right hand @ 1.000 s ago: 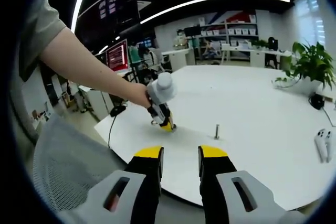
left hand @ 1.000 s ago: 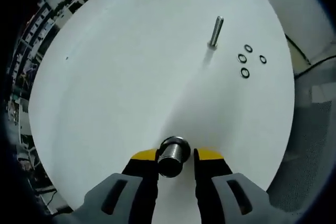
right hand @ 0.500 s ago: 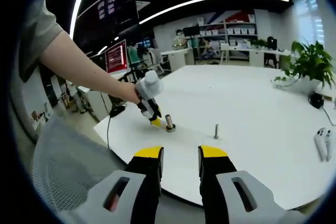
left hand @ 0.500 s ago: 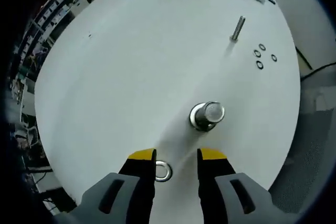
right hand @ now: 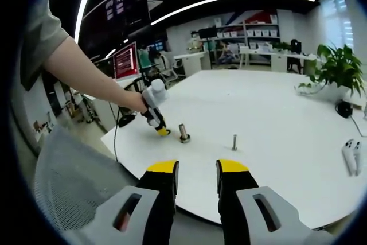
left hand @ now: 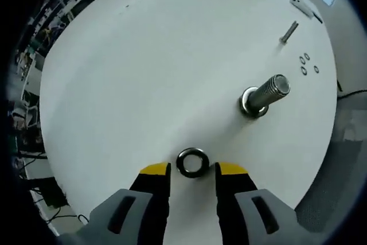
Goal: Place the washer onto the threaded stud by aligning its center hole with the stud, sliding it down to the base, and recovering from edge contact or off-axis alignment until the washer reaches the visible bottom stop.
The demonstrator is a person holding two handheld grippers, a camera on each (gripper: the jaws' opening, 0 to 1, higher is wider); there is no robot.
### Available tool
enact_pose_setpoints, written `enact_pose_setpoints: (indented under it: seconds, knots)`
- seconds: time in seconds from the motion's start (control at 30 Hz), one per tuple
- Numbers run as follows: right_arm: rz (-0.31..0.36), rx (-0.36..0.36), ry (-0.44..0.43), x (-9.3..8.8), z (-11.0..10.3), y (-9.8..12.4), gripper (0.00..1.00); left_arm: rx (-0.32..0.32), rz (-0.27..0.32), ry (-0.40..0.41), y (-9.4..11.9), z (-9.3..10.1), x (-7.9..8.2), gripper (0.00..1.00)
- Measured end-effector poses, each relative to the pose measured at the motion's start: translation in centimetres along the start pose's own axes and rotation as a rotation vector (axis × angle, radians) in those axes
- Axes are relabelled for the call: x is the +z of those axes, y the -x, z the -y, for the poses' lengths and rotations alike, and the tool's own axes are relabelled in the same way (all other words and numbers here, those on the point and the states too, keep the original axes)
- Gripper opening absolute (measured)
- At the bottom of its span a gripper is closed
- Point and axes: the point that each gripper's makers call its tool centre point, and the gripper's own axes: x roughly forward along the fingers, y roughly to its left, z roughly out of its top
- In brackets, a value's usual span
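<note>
While both grippers' jaws stand released, the washer (left hand: 192, 162) lies near the table edge (left hand: 172, 230), apart from the stud (left hand: 264, 95)

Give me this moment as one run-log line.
left gripper: open, washer flat on table at its tips | threaded stud: upright, bare | right gripper: open, off table edge

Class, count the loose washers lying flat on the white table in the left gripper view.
4: one large washer between the left gripper's jaws, three small washers clustered near the far thin stud. Others may be hidden.
</note>
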Motion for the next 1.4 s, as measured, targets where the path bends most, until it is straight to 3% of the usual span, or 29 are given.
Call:
enact_pose_setpoints:
  seconds: [0.33, 0.53, 0.73, 0.87, 1.03, 1.4]
  knots:
    - [-0.007, -0.011, -0.001, -0.1, 0.2, 0.0, 0.29, -0.018, 0.013, 0.003, -0.1, 0.3, 0.3, 0.21]
    - [-0.011, -0.013, 0.000, -0.2, 0.2, 0.0, 0.28, -0.014, 0.006, 0.001, -0.1, 0.4, 0.3, 0.21]
    - [-0.010, -0.011, 0.000, -0.2, 0.2, 0.0, 0.28, -0.016, -0.006, -0.081, 0.0, 1.6, 0.0, 0.20]
    - [-0.011, -0.009, 0.000, -0.2, 0.2, 0.0, 0.28, -0.032, -0.005, -0.081, 0.2, 2.6, -0.2, 0.20]
    - [-0.008, -0.006, 0.000, -0.1, 0.1, 0.0, 0.28, -0.047, -0.026, -0.170, 0.3, 4.2, -0.5, 0.20]
    - [-0.004, 0.004, 0.001, -0.1, 0.0, 0.0, 0.28, -0.059, -0.061, -0.184, -0.2, 3.8, -1.6, 0.21]
